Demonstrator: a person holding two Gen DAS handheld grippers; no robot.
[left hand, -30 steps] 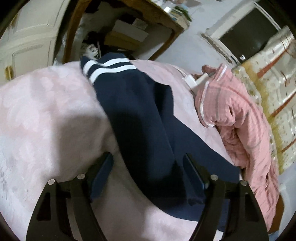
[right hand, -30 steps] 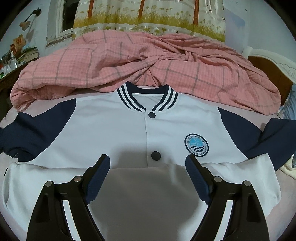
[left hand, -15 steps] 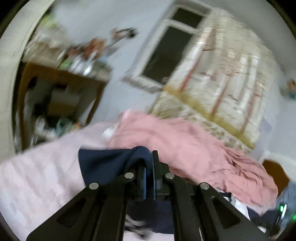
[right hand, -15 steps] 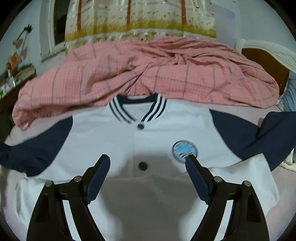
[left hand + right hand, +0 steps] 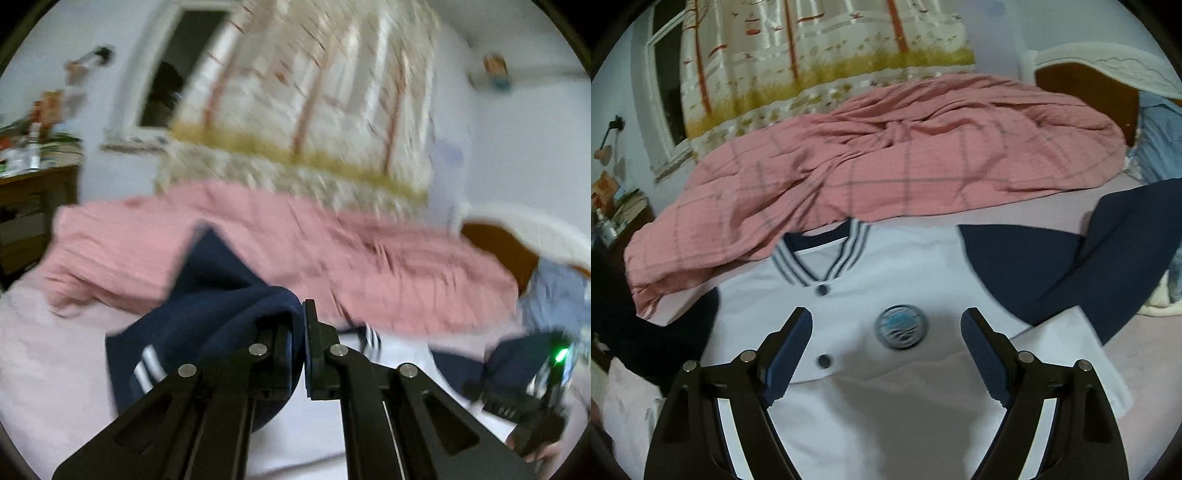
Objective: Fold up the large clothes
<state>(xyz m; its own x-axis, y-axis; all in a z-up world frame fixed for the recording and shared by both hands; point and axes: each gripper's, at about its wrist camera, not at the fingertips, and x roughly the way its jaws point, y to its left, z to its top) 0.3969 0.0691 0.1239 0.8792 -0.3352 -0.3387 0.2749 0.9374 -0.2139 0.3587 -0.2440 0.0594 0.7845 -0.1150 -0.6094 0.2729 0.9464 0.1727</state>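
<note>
The jacket (image 5: 886,295) lies face up on the bed (image 5: 1071,206), its front white, with a navy and white striped collar (image 5: 820,262), two dark buttons down the middle and a round blue badge (image 5: 902,325) on the chest. Both sleeves are navy. The one on the right of the right wrist view (image 5: 1071,266) spreads out flat across the pale pink sheet, toward a blue pillow (image 5: 1160,136) by the headboard (image 5: 1108,70). The other sleeve (image 5: 207,314) is lifted off the bed: its navy cloth, with white stripes at the cuff, hangs bunched from the left gripper (image 5: 301,325), whose pads are closed tight on a fold of it.

A rumpled pink checked quilt (image 5: 886,158) lies along the far side of the bed, and its near edge overlaps the back of the collar. The bottom part of the jacket front lies doubled up over the body. The sheet is bare to the left of the jacket and beyond the flat sleeve. A desk (image 5: 33,206) stands past the bed's left end, and a curtain (image 5: 827,48) hangs behind the quilt.

The right gripper (image 5: 886,347) hovers over the jacket's chest, tilted downward, its jaws wide apart with nothing between them. The left gripper points across the bed toward the quilt, only slightly downward; that view is blurred.
</note>
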